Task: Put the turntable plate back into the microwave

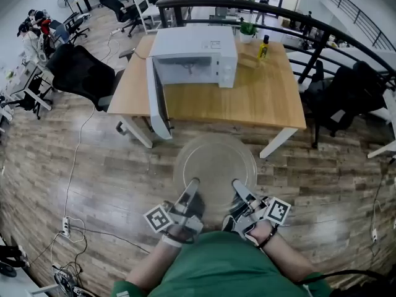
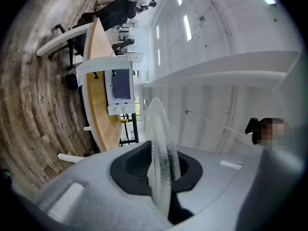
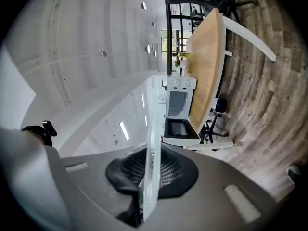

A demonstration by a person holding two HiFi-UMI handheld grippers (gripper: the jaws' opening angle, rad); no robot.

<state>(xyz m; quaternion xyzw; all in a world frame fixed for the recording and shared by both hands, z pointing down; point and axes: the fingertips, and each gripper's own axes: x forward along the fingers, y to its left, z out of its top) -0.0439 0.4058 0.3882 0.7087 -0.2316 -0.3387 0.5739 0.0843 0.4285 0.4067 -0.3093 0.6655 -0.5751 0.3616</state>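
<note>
A clear glass turntable plate [image 1: 215,164] hangs level above the wooden floor, in front of the table. My left gripper [image 1: 193,185] is shut on its near-left rim and my right gripper [image 1: 238,185] is shut on its near-right rim. In the left gripper view the plate [image 2: 161,153] shows edge-on between the dark pads; the right gripper view shows its rim [image 3: 150,170] clamped the same way. The white microwave [image 1: 197,55] stands on the wooden table [image 1: 247,101] ahead, its door [image 1: 156,98] swung wide open to the left and its cavity facing me.
A yellow bottle [image 1: 263,47] and a small potted plant [image 1: 247,31] stand right of the microwave. Black office chairs [image 1: 80,73] flank the table on both sides. A dark curved railing [image 1: 322,33] runs behind. Cables and a power strip [image 1: 65,226] lie on the floor at left.
</note>
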